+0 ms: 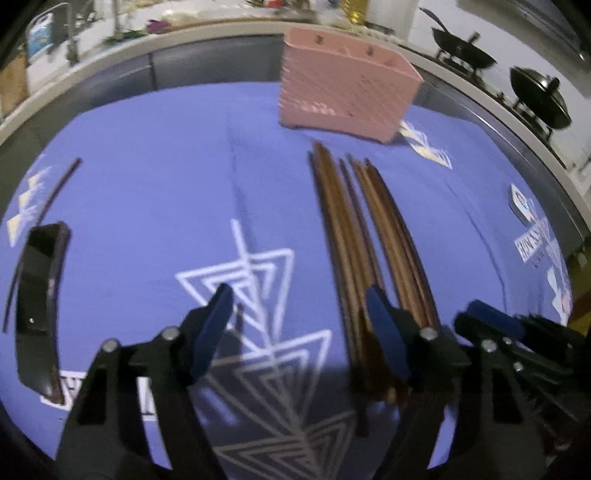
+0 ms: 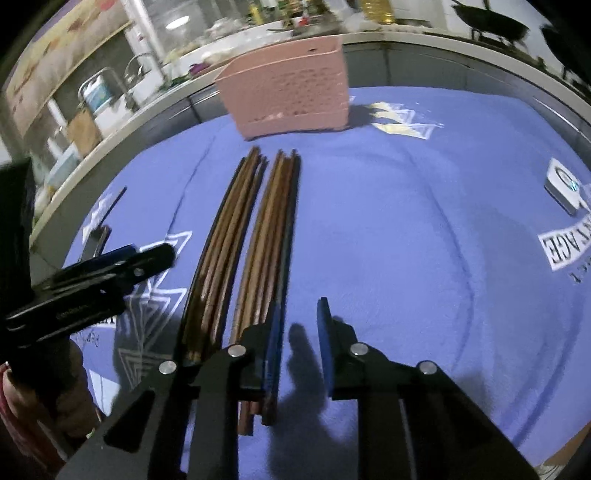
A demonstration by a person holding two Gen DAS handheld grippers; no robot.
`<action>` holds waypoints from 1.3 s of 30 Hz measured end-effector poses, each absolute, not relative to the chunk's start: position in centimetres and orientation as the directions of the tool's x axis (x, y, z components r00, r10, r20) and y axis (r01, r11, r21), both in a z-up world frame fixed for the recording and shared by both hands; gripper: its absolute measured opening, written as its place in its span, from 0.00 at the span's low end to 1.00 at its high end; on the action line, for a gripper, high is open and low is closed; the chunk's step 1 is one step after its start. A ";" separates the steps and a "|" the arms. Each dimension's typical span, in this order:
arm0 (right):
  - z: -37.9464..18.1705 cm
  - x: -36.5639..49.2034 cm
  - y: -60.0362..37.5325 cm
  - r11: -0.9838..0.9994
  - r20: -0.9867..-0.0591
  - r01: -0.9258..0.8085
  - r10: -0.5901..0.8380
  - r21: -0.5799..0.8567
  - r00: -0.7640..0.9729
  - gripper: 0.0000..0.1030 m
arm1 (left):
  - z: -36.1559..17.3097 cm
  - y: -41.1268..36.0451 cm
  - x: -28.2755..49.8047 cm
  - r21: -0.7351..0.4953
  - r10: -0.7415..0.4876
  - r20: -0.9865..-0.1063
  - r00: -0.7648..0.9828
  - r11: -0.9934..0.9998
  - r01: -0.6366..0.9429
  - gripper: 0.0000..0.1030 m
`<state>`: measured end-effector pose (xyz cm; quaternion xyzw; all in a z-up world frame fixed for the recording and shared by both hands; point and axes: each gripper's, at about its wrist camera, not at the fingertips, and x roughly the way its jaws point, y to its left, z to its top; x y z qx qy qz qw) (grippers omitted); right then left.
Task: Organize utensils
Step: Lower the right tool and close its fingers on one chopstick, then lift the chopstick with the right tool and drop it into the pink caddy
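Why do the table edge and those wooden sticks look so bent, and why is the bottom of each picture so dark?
Left wrist view: the fisheye lens bows the chopsticks and the cloth's edge; motion blur smears the pink holder. The left claw throws a dark shadow below. Right wrist view: same bending; the right claw shadows the cloth between its fingers.

Kitchen counter [image 1: 207, 35] behind purple tablecloth [image 1: 166, 177]
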<state>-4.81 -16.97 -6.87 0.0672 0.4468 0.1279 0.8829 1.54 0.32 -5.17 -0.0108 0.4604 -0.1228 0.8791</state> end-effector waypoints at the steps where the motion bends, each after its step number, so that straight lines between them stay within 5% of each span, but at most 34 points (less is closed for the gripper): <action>1: -7.0 -4.8 -16.7 0.958 -0.774 -0.176 0.285 0.225 0.565 0.21 | -5.5 -0.1 1.6 -0.137 -0.235 -0.814 0.532 0.966 0.218 0.58; 5: -7.5 -4.7 -15.9 0.963 -0.788 -0.198 0.262 0.180 0.557 0.21 | -6.5 -0.9 1.8 -0.126 -0.229 -0.832 0.506 0.965 0.229 0.49; 31: -7.6 -4.7 -14.2 0.968 -0.786 -0.246 0.192 0.052 0.588 0.21 | -7.0 -2.3 1.5 0.023 -0.109 -0.827 0.551 0.974 0.227 0.46; 35: -8.0 -4.4 -15.1 0.970 -0.797 -0.226 0.205 0.089 0.568 0.21 | -6.9 -1.7 1.7 0.024 -0.108 -0.822 0.558 0.974 0.224 0.30; 39: -8.0 -4.3 -15.6 0.974 -0.797 -0.208 0.196 0.091 0.571 0.21 | -6.7 -0.6 2.1 -0.007 -0.128 -0.830 0.543 0.976 0.220 0.27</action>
